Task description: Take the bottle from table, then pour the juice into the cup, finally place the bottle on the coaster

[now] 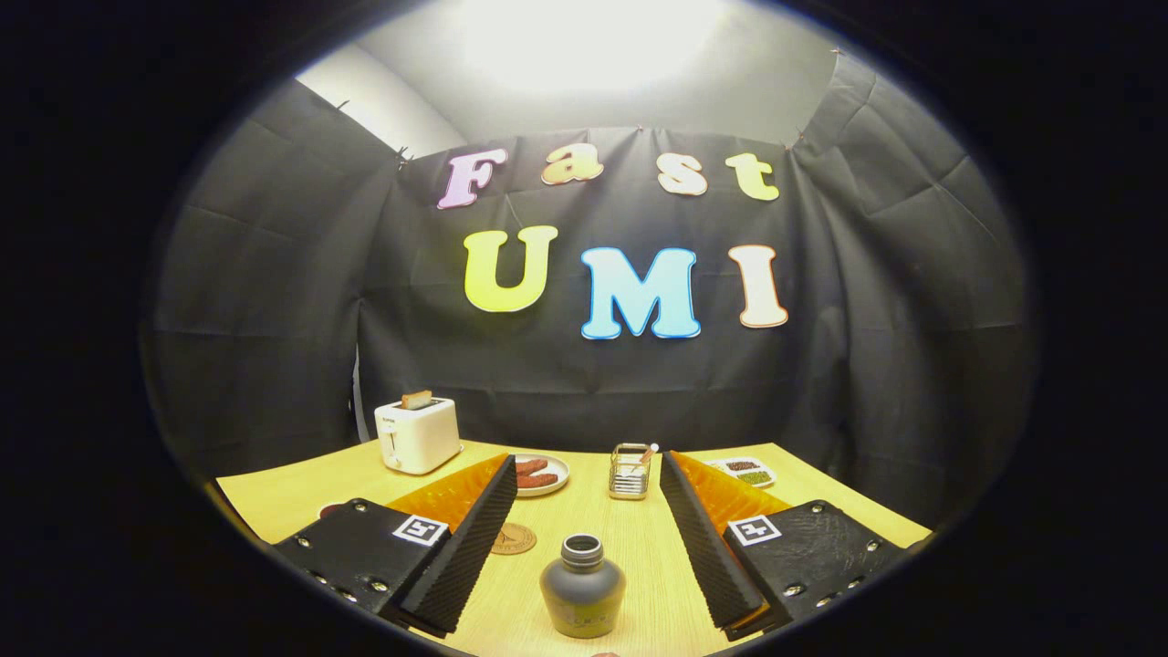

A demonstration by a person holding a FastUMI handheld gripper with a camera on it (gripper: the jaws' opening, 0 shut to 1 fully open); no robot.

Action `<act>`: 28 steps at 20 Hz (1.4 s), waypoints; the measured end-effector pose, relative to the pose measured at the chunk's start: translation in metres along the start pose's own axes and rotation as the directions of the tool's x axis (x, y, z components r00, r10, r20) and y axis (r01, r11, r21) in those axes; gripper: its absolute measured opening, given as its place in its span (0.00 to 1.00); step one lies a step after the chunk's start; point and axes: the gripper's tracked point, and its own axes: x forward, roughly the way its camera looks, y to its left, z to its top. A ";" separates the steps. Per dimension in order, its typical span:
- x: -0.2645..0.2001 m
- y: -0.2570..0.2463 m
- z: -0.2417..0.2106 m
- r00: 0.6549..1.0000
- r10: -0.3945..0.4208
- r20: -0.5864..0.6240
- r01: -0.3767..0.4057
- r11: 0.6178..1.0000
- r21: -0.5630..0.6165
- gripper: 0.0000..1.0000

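Note:
A small dark bottle (582, 587) with an open neck stands upright on the light wooden table (283, 497), between my two fingers and near their base. My gripper (589, 470) is open, with its fingers spread wide on either side of the bottle and not touching it. A round brown coaster (513, 539) lies on the table beside the left finger, just beyond the bottle. A clear glass cup (630, 471) with a stick in it stands farther ahead, near the right fingertip.
A white toaster (417, 433) with a slice of bread stands at the back left. A plate (542, 475) with reddish food sits behind the left fingertip. A small dish (746, 471) with dark and green bits lies beyond the right finger. Black cloth walls close the booth.

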 end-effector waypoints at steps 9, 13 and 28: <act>0.003 0.008 -0.059 0.992 0.071 -0.104 -0.069 0.997 0.023 0.96; 0.007 0.014 -0.075 0.986 0.103 -0.133 -0.102 0.995 0.017 0.96; 0.015 0.015 -0.153 0.948 0.143 -0.283 -0.157 0.987 -0.030 0.98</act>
